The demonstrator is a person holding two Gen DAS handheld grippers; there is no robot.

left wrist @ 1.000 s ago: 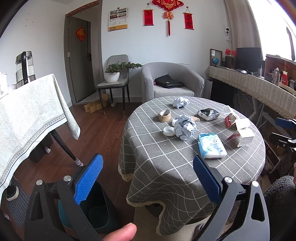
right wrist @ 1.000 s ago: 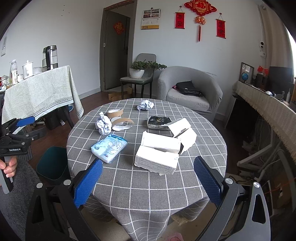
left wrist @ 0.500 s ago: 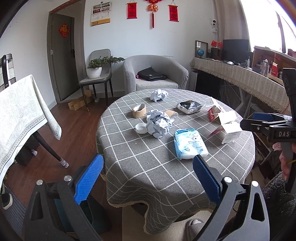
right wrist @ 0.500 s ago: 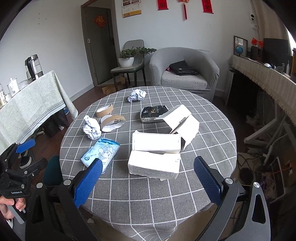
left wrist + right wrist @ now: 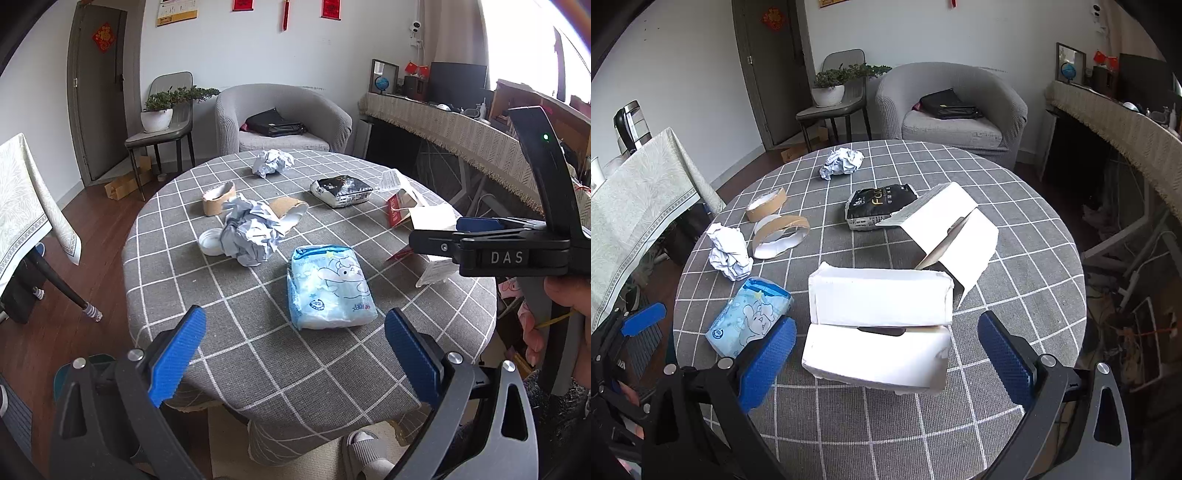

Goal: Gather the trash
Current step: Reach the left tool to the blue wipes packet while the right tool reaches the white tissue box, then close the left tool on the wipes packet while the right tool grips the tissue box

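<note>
1. Surface (image 5: 258,354): round, under a grey checked cloth. All the trash listed below is seen lying on it; nothing is judged collected so far.
2. Blue tissue pack (image 5: 328,288): lying flat at the near edge, just beyond the left hand-held gripper.
3. Crumpled paper ball (image 5: 249,230): near the middle-left, touching a small white lid (image 5: 210,242).
4. Second paper ball (image 5: 272,161): at the far edge, untouched.
5. Two cardboard tape rings (image 5: 766,203): left of centre, one behind the other.
6. Black packet (image 5: 881,205): far of centre, beside an opened white carton.
7. White box (image 5: 879,326): near right, torn open, directly ahead of the right hand-held gripper.
8. Left hand-held gripper (image 5: 291,354): fingers wide apart, nothing held, poised over the near edge.
9. Right hand-held gripper (image 5: 886,363): fingers wide apart, nothing held, white box lying between and just beyond them.
10. Dark bin (image 5: 94,360): glimpsed on the floor at near left; contents hidden.
11. Remaining: every item is judged still to be picked up and binned.
</note>
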